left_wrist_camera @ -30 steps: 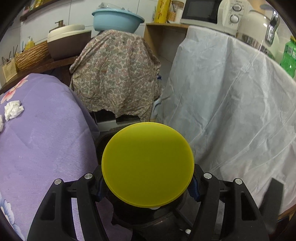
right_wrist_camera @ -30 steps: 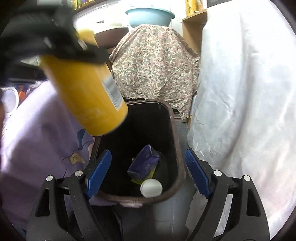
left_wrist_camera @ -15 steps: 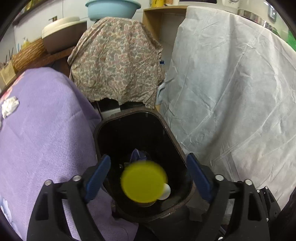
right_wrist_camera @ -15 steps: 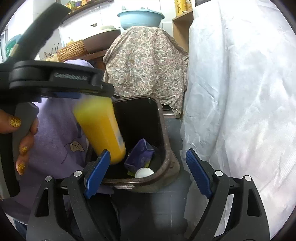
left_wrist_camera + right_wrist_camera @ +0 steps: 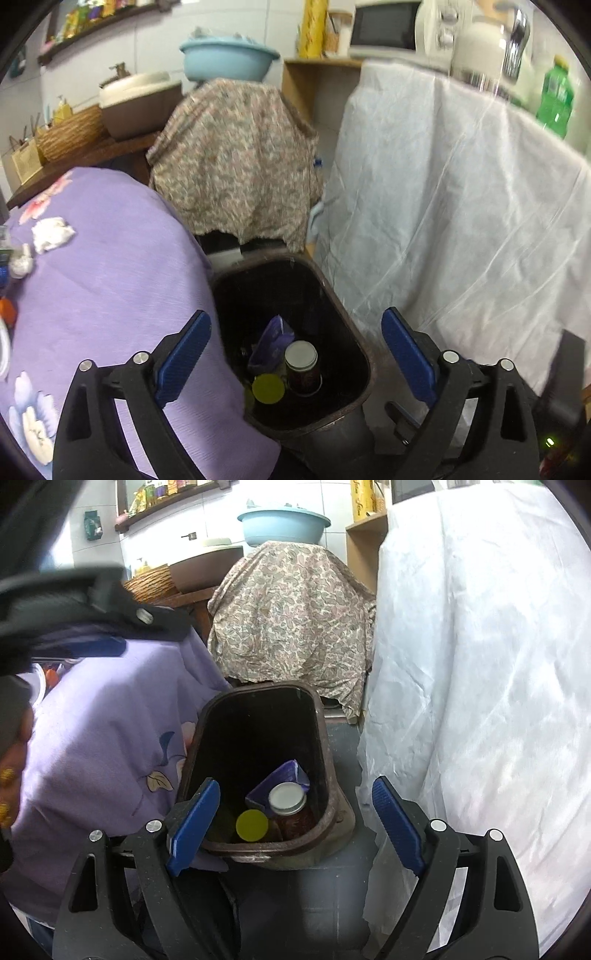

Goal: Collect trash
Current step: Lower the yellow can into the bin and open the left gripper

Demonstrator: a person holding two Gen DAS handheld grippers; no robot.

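**binwatcher:** Purple cloth on the desk (image 5: 110,280) fills the left side of the left wrist view, with 2 crumpled white tissues (image 5: 51,233) lying on it up near the far edge. Left tool (image 5: 295,350) sits right over the dark brown bin (image 5: 328,291), jaws just been opening and now spread wide apart, nothing between the blue pads (image 5: 183,356). Down in the bin: the yellow bottle (image 5: 268,387) end-on, a jar with a pale lid (image 5: 301,356) just beside it, and a purple wrapper (image 5: 273,338) behind both.

**mop_lad:** And the right wrist view?

**binwatcher:** Same bin (image 5: 325,738), seen a bit more from the side. Right tool (image 5: 291,823) is also wide apart and empty, hanging over the near rim. Yellow bottle (image 5: 252,825) is touching the jar (image 5: 286,797), wrapper (image 5: 284,775) tucked behind. The left tool (image 5: 92,642) shows blurred at upper left above the purple cloth (image 5: 96,738), a hand (image 5: 14,760) at the left edge. White sheet (image 5: 480,664) hangs on the right, a patterned cloth (image 5: 291,616) behind the bin.
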